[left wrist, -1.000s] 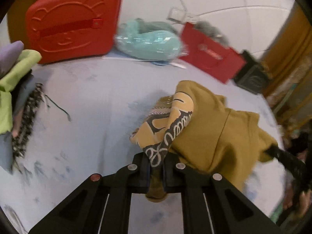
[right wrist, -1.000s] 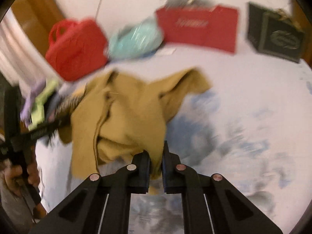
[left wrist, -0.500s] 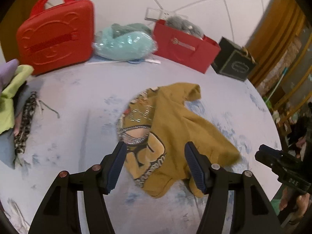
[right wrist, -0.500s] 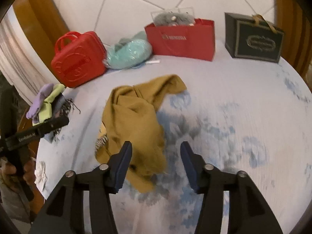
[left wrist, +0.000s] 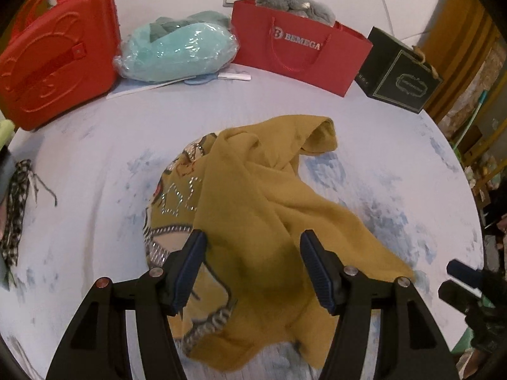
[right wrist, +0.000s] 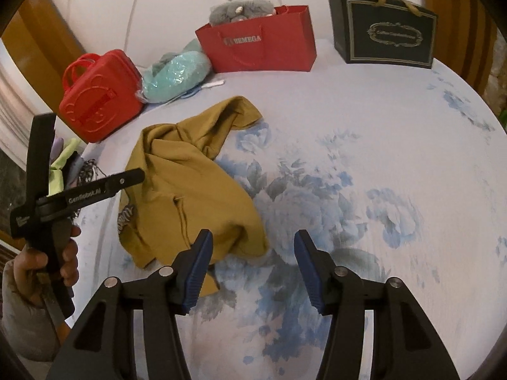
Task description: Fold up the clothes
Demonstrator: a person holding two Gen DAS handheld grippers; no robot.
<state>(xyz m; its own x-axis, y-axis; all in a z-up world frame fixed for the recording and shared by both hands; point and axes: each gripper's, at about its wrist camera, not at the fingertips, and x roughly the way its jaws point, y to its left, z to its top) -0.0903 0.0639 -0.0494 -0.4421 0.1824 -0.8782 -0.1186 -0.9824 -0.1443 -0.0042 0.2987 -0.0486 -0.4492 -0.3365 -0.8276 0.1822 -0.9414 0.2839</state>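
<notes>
Cloth like this mustard-yellow top [left wrist: 259, 209] looks soft, light and floppy, so I judge it will sag and bunch wherever it is not held. It lies crumpled on the bed [right wrist: 364, 145], on the pale sheet with blue flowers, with the plain back folded over the printed, stud-trimmed front and one sleeve [left wrist: 317, 133] flung toward the red paper bag [left wrist: 298, 50] at the far edge.

Both sets of fingers stand apart and hold nothing. The left gripper [left wrist: 253, 272] hovers over the near part of the garment, cloth showing between its fingers but not pinched. The right gripper [right wrist: 252, 272] sits over the near corner of the top, its left finger over the hem and bare sheet under the rest of the gap.

A single layer at an edge gives the surest hold: hem corners or shoulder seams, one per gripper, so the fabric can be lifted and shaken flat. Grabbing the middle of the heap would likely catch several layers. The studded print may snag or weigh that side down slightly. Knit fabric should not slip much between ribbed pads.
</notes>
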